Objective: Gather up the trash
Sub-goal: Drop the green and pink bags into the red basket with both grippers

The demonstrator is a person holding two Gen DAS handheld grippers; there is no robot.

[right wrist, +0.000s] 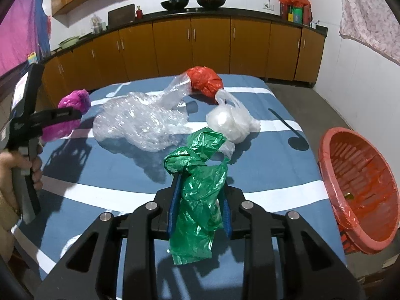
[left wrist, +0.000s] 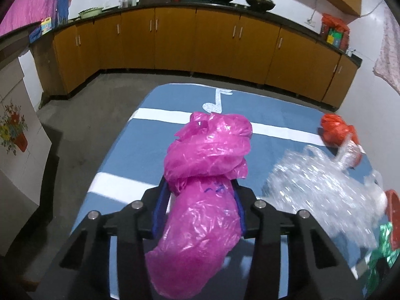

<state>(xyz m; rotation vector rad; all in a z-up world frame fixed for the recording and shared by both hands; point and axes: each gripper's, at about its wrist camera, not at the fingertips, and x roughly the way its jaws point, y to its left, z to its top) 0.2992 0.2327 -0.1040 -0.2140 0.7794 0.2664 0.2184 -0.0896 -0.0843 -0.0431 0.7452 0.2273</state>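
Observation:
A crumpled pink plastic bag (left wrist: 207, 150) sticks up between the blue pads of my left gripper (left wrist: 198, 185), which is shut on it above the blue striped cover (left wrist: 120, 165). The right wrist view shows that same pink bag (right wrist: 75, 100) at the far left, in the left gripper (right wrist: 62, 115) held by a hand. My right gripper (right wrist: 201, 180) is shut on a green plastic bag (right wrist: 197, 200), whose ends hang out above and below the pads. An orange-red basket (right wrist: 322, 155) with a red liner stands tilted at the cover's right edge.
On the blue cover (right wrist: 262, 165) lie a clear crinkled plastic sheet (right wrist: 140, 122), a knotted white bag (right wrist: 232, 120) and a red-orange bag (right wrist: 205, 80). Brown cabinets (right wrist: 210, 45) line the back wall. Grey floor (left wrist: 82, 115) surrounds the cover.

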